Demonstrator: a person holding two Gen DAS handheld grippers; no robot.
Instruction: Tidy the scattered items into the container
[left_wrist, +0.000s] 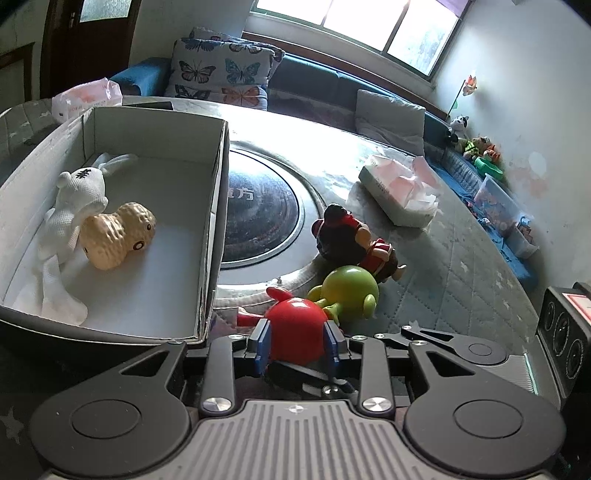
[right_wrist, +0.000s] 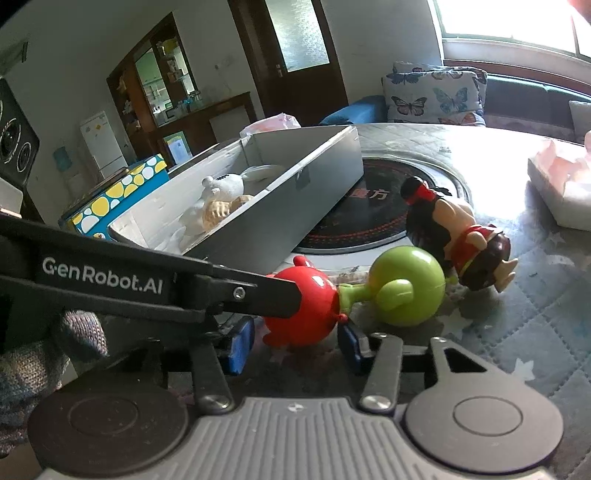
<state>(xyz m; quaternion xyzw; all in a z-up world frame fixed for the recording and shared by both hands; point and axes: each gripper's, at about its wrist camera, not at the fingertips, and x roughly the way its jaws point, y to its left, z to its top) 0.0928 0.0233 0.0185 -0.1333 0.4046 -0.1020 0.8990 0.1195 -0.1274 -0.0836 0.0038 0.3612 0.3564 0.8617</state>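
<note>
A red toy (left_wrist: 295, 330) lies on the table beside a green round toy (left_wrist: 349, 291) and a dark fighter figure (left_wrist: 354, 240). My left gripper (left_wrist: 295, 347) is shut on the red toy, its blue pads pressing both sides. The grey box (left_wrist: 218, 206) stands to the left and holds a white plush rabbit (left_wrist: 79, 192) and a peanut toy (left_wrist: 118, 232). In the right wrist view the left gripper's arm crosses to the red toy (right_wrist: 303, 314). My right gripper (right_wrist: 295, 349) is open just behind it, next to the green toy (right_wrist: 406, 284) and figure (right_wrist: 450, 236).
A tissue box (left_wrist: 399, 192) sits on the table at the right. A round black hotplate (left_wrist: 258, 206) lies in the table's middle. A sofa with a butterfly pillow (left_wrist: 221, 74) runs behind. A blue dotted box (right_wrist: 118, 192) stands beyond the grey box.
</note>
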